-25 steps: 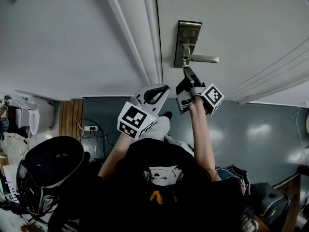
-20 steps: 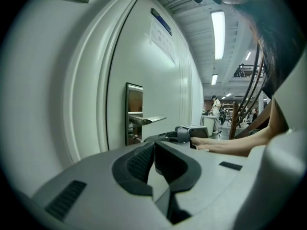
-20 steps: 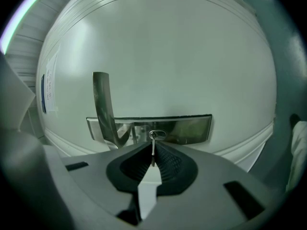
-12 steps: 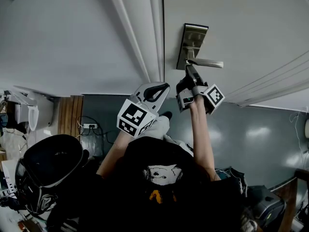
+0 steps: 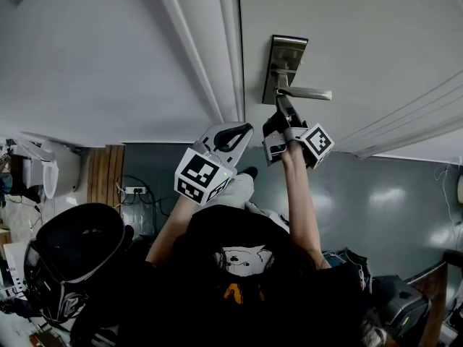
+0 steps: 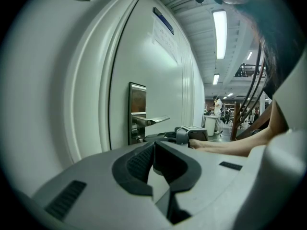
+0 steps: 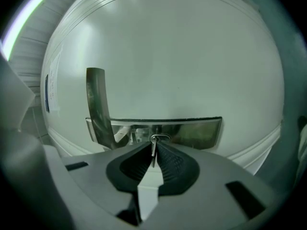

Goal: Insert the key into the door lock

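A white door (image 5: 347, 42) stands in a white wall above a grey floor (image 5: 391, 194), and from the head view a metal lock plate (image 5: 286, 63) with a lever handle (image 5: 309, 92) sits near the door's edge. The right gripper (image 5: 281, 103) is raised on an outstretched arm with its tip just below the handle, at the plate. The left gripper (image 5: 241, 130) hangs lower and to the left, apart from the door. In the left gripper view, the left gripper (image 6: 153, 145) has its dark pads (image 6: 136, 164) pressed together with nothing between them. Beyond it are the lock plate (image 6: 137, 104), the handle (image 6: 152, 121) and the right gripper (image 6: 191, 134) reaching in. In the right gripper view, the right gripper (image 7: 154, 148) is clamped tight on a thin key (image 7: 153, 155), held edge-on. The key's tip meets the round keyhole (image 7: 159, 139) on the lock plate (image 7: 196, 131), beside the handle (image 7: 98, 107). How far it has entered cannot be told.
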A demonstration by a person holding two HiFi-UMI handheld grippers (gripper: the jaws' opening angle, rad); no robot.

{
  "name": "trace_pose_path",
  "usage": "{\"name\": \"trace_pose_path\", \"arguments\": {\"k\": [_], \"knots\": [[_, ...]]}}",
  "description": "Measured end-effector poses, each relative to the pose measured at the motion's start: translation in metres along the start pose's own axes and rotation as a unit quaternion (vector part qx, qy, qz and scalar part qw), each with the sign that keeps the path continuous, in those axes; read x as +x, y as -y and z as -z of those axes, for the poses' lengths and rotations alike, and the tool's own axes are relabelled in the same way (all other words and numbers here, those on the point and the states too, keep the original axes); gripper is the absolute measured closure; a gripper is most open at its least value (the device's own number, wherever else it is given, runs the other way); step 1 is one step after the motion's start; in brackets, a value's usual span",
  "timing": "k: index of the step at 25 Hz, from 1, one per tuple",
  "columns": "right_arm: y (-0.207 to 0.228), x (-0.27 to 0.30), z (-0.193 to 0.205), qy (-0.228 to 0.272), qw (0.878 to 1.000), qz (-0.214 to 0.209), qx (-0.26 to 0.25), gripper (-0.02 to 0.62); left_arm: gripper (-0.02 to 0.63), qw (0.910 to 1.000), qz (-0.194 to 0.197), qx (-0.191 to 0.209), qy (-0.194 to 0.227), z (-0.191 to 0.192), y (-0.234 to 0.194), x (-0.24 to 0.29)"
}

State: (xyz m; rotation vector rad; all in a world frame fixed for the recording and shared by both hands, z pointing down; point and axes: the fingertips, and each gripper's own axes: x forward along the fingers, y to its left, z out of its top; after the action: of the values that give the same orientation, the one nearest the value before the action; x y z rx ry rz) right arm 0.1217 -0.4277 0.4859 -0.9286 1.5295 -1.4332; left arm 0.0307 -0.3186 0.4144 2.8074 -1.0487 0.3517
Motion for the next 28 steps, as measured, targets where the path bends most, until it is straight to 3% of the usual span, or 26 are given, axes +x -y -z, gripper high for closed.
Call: {"name": "trace_pose_path", "arguments": {"k": [9,18,28], "knots": [[-0.014,-0.04,0.018,-0.028,0.999,0.011,-0.039,0.571,0.592,1.0,-0.002,-0.002,0.008,-0.004,0.022,-0.015],[-0.019,-0.096,0.037,-0.064,0.994,0.016,-0.088,0.571,0.592,0.9998,-0.001,-0.019,-0.008,0.018,0.056,-0.026],[-0.025,-0.153,0.071,-0.126,0.978,0.025,-0.165,0.571,0.592,0.9982,-0.005,-0.037,-0.046,0.043,0.09,-0.046]]}}
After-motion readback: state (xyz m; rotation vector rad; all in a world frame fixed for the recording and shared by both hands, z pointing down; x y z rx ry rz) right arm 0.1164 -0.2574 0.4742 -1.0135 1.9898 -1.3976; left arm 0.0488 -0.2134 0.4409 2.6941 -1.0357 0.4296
